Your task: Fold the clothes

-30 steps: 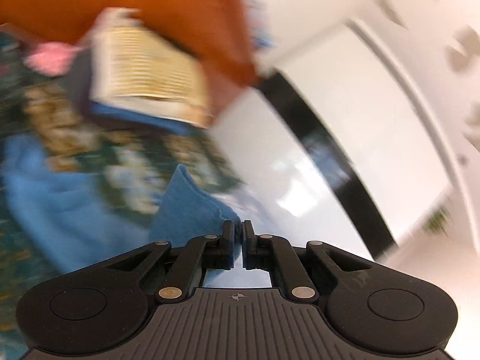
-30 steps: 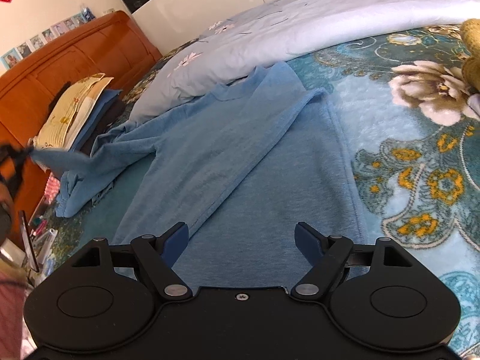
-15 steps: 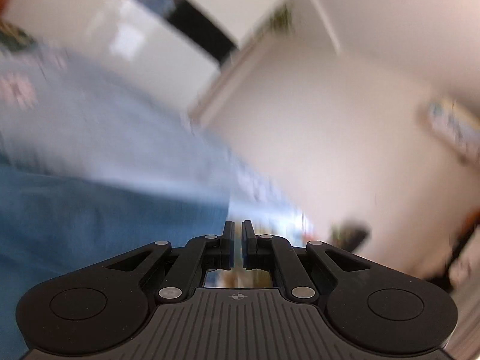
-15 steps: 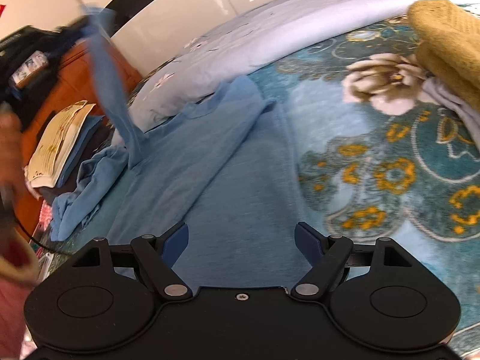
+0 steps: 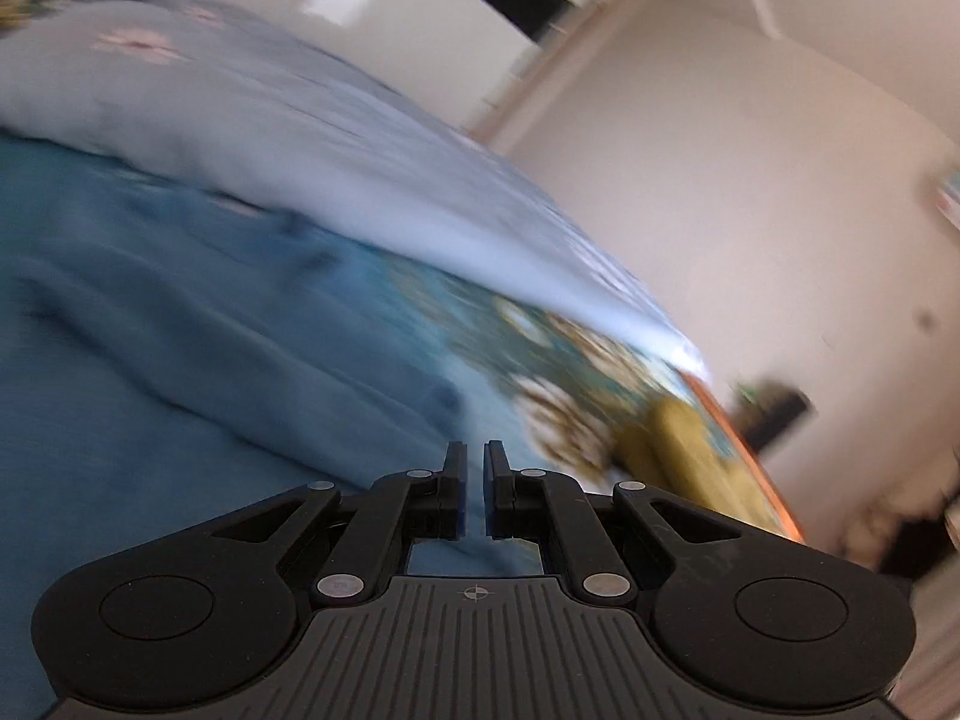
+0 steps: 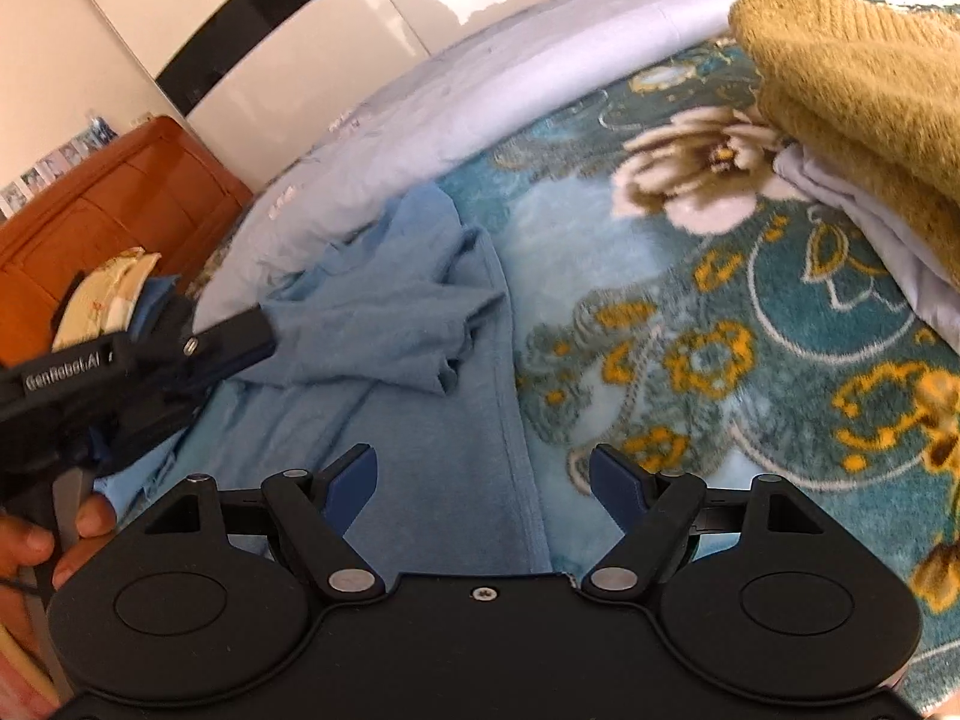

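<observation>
Big teal floral plush blanket covers the bed, with a pale blue quilt bunched along the far side. The light blue knit shirt lies spread on the blanket, one sleeve drawn across its body. Left gripper is clamped onto that sleeve's end. Right gripper hangs over the hem, fingers wide apart, holding nothing. Mustard knitted sweater sits folded far right.

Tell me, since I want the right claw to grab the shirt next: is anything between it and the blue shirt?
Nothing visible is. The open right claw hovers directly over the blue shirt; the mustard sweater lies off to its right, and the left claw holds the sleeve off to its left.
</observation>
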